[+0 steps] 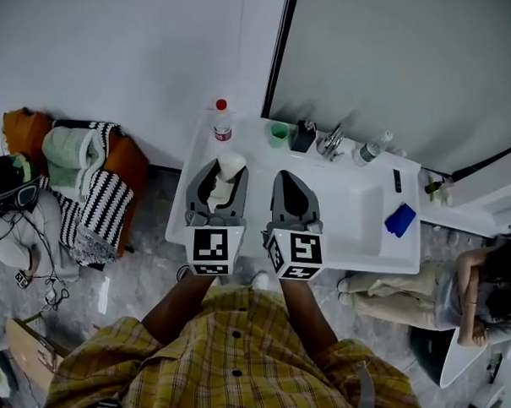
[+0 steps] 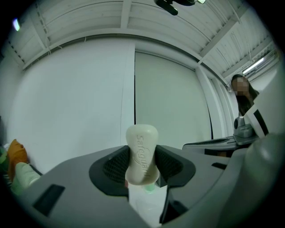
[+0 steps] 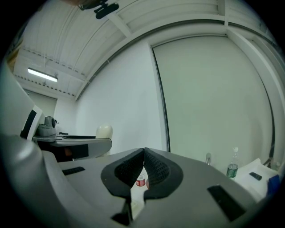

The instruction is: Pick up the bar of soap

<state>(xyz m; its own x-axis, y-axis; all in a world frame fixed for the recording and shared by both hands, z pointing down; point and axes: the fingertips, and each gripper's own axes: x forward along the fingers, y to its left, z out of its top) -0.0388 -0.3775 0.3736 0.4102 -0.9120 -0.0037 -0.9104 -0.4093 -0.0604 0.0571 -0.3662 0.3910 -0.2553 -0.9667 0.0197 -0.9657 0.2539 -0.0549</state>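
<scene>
Cream bar of soap [image 2: 142, 153] (embossed lettering), upright, clamped between claw pads

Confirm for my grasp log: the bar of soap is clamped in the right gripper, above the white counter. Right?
No: the left gripper clamps the bar of soap, above the white counter; the left gripper view shows it.

Two tools [image 1: 225, 182] [image 1: 290, 176], one soap bar [image 1: 230, 164], two bottles [image 1: 222, 121] [image 1: 369, 152], one green cup [image 1: 278, 134].

Bottle [image 1: 222, 122], cup [image 1: 278, 134] and faucet [image 1: 331, 142] line the back of the counter [image 1: 255, 161]; basin [image 1: 357, 211] lies open.
</scene>
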